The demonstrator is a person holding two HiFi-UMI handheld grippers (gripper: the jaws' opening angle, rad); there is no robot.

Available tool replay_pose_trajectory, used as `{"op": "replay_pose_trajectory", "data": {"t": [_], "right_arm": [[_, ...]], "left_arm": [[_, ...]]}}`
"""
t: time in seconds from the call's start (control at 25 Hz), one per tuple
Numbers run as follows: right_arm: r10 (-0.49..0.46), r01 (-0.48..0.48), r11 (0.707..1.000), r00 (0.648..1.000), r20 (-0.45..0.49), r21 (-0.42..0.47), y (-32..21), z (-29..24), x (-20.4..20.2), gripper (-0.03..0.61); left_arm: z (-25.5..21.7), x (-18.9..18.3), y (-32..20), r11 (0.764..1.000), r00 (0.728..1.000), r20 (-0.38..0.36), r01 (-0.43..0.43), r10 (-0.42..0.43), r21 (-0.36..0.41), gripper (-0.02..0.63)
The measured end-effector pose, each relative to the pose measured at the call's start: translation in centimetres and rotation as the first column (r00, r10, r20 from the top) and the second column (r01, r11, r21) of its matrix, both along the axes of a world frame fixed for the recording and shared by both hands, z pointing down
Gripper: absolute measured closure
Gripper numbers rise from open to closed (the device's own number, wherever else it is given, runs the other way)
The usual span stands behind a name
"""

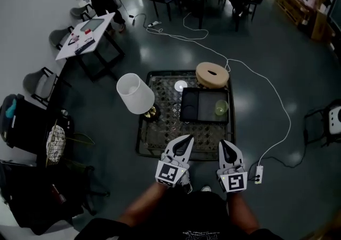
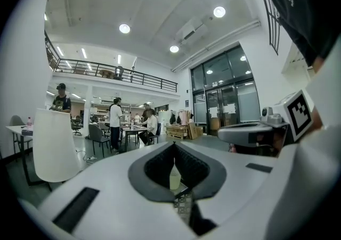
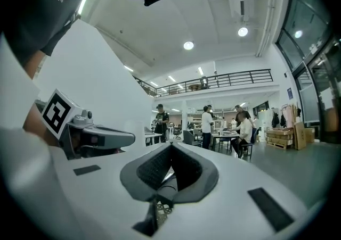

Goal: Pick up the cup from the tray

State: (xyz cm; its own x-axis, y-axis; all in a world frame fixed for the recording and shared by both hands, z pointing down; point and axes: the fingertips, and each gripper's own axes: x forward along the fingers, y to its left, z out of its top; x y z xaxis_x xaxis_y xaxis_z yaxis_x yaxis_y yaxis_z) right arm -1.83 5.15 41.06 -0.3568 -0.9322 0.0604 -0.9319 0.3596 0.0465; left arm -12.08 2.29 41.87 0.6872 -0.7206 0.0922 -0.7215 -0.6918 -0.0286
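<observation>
A pale green cup (image 1: 221, 107) stands upright in the right end of a black tray (image 1: 198, 107) on a low lattice-topped table (image 1: 165, 127). Both grippers hover side by side over the table's near edge, short of the tray. My left gripper (image 1: 187, 138) is shut with nothing held; in the left gripper view its jaws (image 2: 174, 146) meet at the tips, and the cup (image 2: 175, 176) shows small through the gap behind them. My right gripper (image 1: 227, 144) is likewise shut and empty, its jaws (image 3: 171, 146) touching at the tips.
A lamp with a white shade (image 1: 135, 93) stands on the table's left side. A round wooden block (image 1: 212, 74) sits at the far right corner and a small white disc (image 1: 181, 85) lies beside the tray. A white cable (image 1: 277, 138) trails over the floor at the right. People sit at desks further back.
</observation>
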Motion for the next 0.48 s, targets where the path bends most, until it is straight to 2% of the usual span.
{"op": "replay_pose_trajectory", "data": {"t": [0.2, 0.32, 0.48], "right_arm": [[0.017, -0.017, 0.999, 1.0, 0.009, 0.03, -1.8, 0.0, 0.3, 0.571], [0.031, -0.031, 0.999, 0.999, -0.019, 0.022, -2.4, -0.1, 1.3, 0.571], [0.053, -0.052, 0.999, 0.998, -0.031, 0.006, -3.6, 0.6, 2.8, 0.571]], "left_arm": [[-0.3, -0.4, -2.5, 1.0, 1.0, -0.022, -0.016, 0.016, 0.003, 0.604], [-0.6, -0.2, -3.4, 1.0, 1.0, -0.02, -0.021, 0.021, 0.003, 0.604], [-0.8, 1.0, -4.2, 0.998, 0.998, 0.018, -0.053, 0.052, 0.029, 0.604]]}}
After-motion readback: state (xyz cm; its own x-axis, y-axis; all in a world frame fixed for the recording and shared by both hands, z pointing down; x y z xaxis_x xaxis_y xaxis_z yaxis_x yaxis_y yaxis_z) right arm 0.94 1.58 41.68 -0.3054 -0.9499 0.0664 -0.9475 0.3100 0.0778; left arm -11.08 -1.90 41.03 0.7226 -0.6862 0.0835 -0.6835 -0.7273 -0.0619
